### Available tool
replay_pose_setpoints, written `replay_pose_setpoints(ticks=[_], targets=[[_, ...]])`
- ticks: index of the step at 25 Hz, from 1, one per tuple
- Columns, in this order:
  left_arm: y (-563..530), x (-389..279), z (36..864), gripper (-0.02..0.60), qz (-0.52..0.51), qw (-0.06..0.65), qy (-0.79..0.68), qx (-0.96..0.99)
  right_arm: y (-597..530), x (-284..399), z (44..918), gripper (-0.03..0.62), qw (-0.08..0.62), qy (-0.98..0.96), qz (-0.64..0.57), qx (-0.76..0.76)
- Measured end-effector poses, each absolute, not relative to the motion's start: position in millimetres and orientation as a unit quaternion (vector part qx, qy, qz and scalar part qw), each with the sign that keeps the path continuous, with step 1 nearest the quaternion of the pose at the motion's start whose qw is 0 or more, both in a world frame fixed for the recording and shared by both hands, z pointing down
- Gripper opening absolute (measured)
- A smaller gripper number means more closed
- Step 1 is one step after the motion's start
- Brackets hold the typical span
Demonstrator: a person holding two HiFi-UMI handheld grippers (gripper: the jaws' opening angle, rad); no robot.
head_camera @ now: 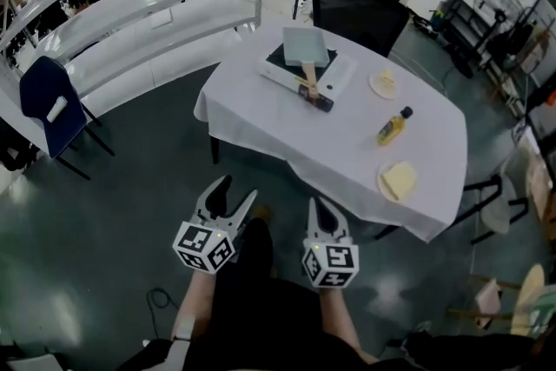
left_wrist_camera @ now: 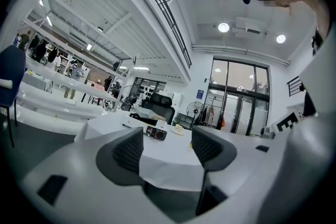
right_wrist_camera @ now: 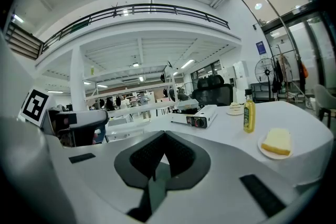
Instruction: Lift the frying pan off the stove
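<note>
A pale square frying pan point(head_camera: 304, 46) with a wooden handle point(head_camera: 309, 76) rests on a white portable stove point(head_camera: 337, 76) at the far side of the white-clothed table point(head_camera: 347, 152). Both grippers hang low in front of the table, well short of it and touching nothing. My left gripper point(head_camera: 237, 189) is open, its jaws spread with nothing between them. The right gripper point(head_camera: 318, 206) is shut and empty. The left gripper view looks across the table edge at the stove point(left_wrist_camera: 156, 132) between my open left gripper point(left_wrist_camera: 167, 147). The right gripper view shows stove point(right_wrist_camera: 198, 116) and pan point(right_wrist_camera: 187, 104) beyond my right gripper point(right_wrist_camera: 164, 139).
On the table stand an oil bottle point(head_camera: 393, 126), a plate with a yellow slab point(head_camera: 399, 181) and a second small plate point(head_camera: 383, 83). A black office chair point(head_camera: 360, 4) stands behind the table. White shelving point(head_camera: 148, 4) and a blue chair point(head_camera: 48, 104) are at left.
</note>
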State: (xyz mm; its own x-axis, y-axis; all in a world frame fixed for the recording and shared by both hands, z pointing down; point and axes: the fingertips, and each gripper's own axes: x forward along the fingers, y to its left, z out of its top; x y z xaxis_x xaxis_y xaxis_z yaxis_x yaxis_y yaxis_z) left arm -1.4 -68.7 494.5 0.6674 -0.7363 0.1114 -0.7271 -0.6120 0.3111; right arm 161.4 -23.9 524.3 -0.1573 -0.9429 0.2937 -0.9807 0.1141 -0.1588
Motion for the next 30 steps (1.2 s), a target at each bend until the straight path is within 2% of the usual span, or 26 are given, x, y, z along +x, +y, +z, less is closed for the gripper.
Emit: replay_pose_setpoints(ticks=[30], targets=[[-344.0, 32.1, 463.3, 0.273, -0.022, 0.163, -0.380, 0.910, -284.8, 213.6, 484.0, 0.006, 0.055, -0.702, 0.133, 0.697]])
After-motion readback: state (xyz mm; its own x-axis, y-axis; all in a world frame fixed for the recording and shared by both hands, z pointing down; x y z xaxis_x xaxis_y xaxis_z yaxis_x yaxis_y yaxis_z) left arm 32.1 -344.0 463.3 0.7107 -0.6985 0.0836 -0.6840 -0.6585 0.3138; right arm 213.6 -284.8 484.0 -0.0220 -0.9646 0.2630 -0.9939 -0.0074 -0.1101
